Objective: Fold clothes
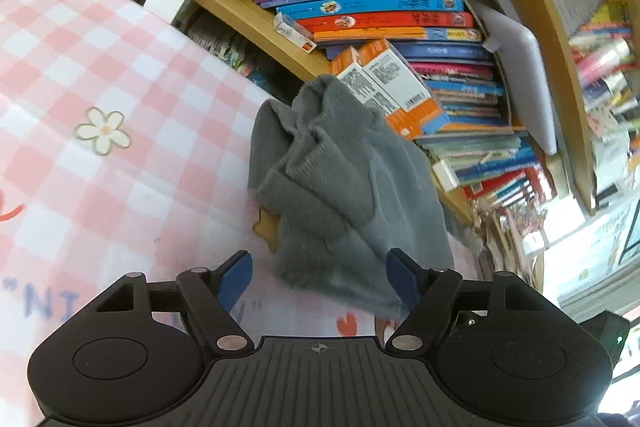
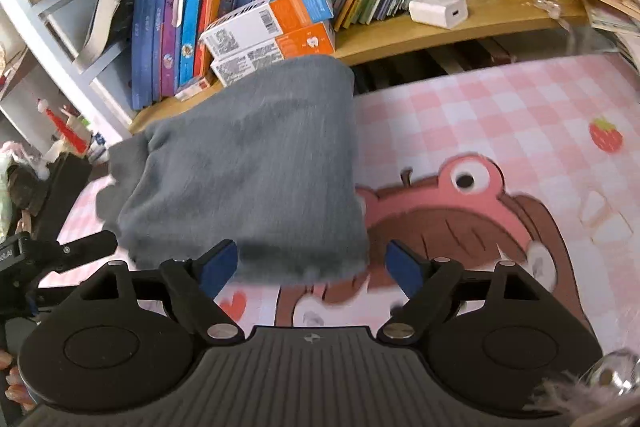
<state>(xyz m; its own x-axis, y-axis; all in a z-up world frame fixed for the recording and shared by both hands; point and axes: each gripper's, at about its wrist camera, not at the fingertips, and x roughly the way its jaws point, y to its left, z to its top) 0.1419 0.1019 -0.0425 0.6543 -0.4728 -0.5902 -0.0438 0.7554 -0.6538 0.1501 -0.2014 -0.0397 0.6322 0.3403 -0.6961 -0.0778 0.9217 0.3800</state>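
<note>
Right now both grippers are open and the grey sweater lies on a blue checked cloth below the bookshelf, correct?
Not quite: the checked cloth is pink and white, not blue, as the right wrist view shows. The rest holds: left gripper and right gripper open, grey sweater below the bookshelf.

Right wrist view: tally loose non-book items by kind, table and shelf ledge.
Grey knit garment: 1
Orange-and-white cartons: 2
White charger plug: 1
Small red-and-white box: 1
Total: 5
</note>
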